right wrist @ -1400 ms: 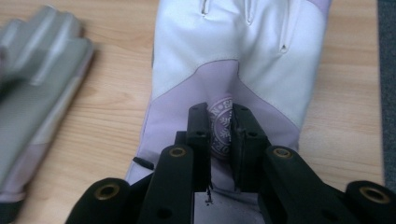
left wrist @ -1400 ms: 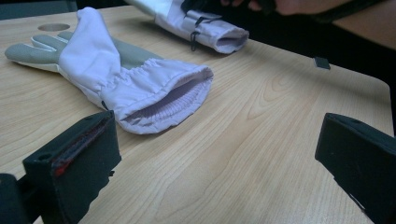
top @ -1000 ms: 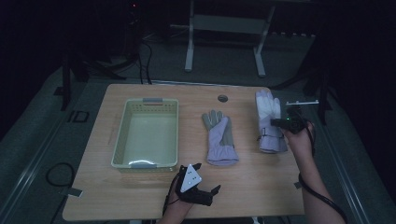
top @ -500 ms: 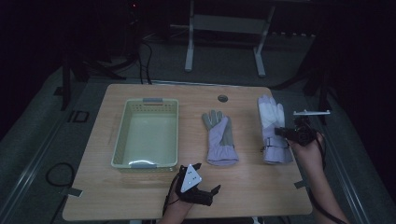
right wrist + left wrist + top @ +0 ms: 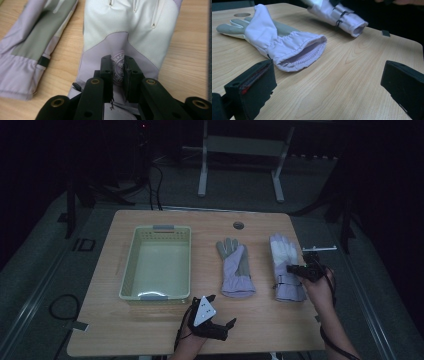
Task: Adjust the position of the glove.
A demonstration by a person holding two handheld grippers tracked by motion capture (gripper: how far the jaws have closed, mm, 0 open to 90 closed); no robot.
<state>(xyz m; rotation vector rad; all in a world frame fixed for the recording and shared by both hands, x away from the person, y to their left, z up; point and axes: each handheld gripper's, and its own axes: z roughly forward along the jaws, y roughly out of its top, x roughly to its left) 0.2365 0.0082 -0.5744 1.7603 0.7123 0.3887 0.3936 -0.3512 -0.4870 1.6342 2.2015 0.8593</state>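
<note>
Two lilac gloves lie on the wooden table [image 5: 150, 335]. The grey-palmed glove [image 5: 236, 267] [image 5: 277, 40] [image 5: 30, 50] lies in the middle with its cuff toward me. To its right lies the white-backed glove [image 5: 285, 265] [image 5: 337, 15] [image 5: 125, 30]. My right gripper [image 5: 292, 268] [image 5: 118, 67] reaches in from the right and is shut on this glove, pinching the fabric at its round logo patch. At the front edge my left gripper [image 5: 222, 310] [image 5: 327, 85] rests open, its jaws wide apart and pointed at the grey-palmed glove's cuff, with nothing between them.
A pale green basket [image 5: 156, 228] stands on the left half of the table. A round cable hole [image 5: 238, 225] sits near the far edge. Beyond the table, a metal stand [image 5: 240, 150] rises from the dark floor.
My right gripper has come down and toward me, and the white-backed glove has slid nearer the front edge with it. The left gripper has stayed put.
</note>
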